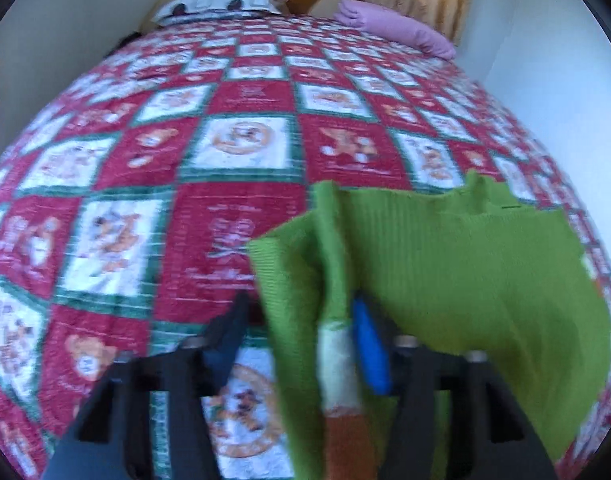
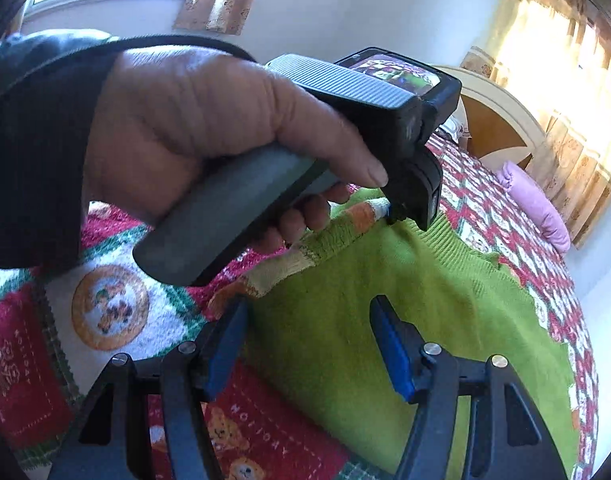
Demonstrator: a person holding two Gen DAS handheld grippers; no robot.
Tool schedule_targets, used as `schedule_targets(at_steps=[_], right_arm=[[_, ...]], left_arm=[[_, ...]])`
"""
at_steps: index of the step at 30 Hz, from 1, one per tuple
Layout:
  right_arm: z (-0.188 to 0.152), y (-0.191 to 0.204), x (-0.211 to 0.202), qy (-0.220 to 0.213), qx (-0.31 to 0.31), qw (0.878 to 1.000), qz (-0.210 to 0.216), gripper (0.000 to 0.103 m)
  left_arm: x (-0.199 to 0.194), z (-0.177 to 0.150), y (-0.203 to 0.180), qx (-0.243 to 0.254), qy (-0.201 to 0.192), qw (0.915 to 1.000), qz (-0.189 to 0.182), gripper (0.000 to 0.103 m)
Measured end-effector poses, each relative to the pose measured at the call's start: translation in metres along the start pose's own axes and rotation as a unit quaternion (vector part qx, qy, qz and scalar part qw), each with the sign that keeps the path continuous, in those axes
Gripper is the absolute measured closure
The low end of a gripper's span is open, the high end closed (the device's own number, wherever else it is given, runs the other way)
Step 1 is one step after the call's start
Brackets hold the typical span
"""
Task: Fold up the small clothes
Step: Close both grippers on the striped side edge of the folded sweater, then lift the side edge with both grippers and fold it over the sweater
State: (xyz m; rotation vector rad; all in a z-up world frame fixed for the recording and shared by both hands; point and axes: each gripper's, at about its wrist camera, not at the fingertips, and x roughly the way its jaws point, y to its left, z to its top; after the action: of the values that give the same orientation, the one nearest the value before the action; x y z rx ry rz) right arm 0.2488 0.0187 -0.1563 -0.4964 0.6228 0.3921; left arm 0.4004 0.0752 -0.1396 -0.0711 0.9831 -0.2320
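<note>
Lying across the lower right of both views, the green ribbed knit sweater rests on the red-and-white patchwork quilt of the bed. The left hand-held gripper has its fingers spread, with the sweater's striped cuff draped between them. The right hand-held gripper hangs spread above the green knit, holding nothing.

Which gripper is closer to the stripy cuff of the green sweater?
Left. The left gripper has the stripy cuff hanging between its fingers. The right gripper hovers open over the green sweater body, away from that cuff.
</note>
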Motion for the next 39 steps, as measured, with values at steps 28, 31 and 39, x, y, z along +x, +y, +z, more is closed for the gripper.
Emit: schedule_targets(at_steps=[28, 31, 39], right_arm=[[-0.035, -0.105, -0.074, -0.057, 0.227, 0.967, 0.104, 0.101], [-0.041, -0.122, -0.084, -0.067, 0.251, 0.96, 0.104, 0.101], [-0.069, -0.167, -0.117, -0.091, 0.31, 0.943, 0.086, 0.101]], left_arm=[[-0.058, 0.045, -0.047, -0.069, 0.006, 0.991, -0.114, 0.091], [-0.068, 0.052, -0.069, -0.056, -0.002, 0.9904, -0.126, 0.091], [-0.077, 0.068, -0.127, -0.021, -0.015, 0.9883, -0.151, 0.091]])
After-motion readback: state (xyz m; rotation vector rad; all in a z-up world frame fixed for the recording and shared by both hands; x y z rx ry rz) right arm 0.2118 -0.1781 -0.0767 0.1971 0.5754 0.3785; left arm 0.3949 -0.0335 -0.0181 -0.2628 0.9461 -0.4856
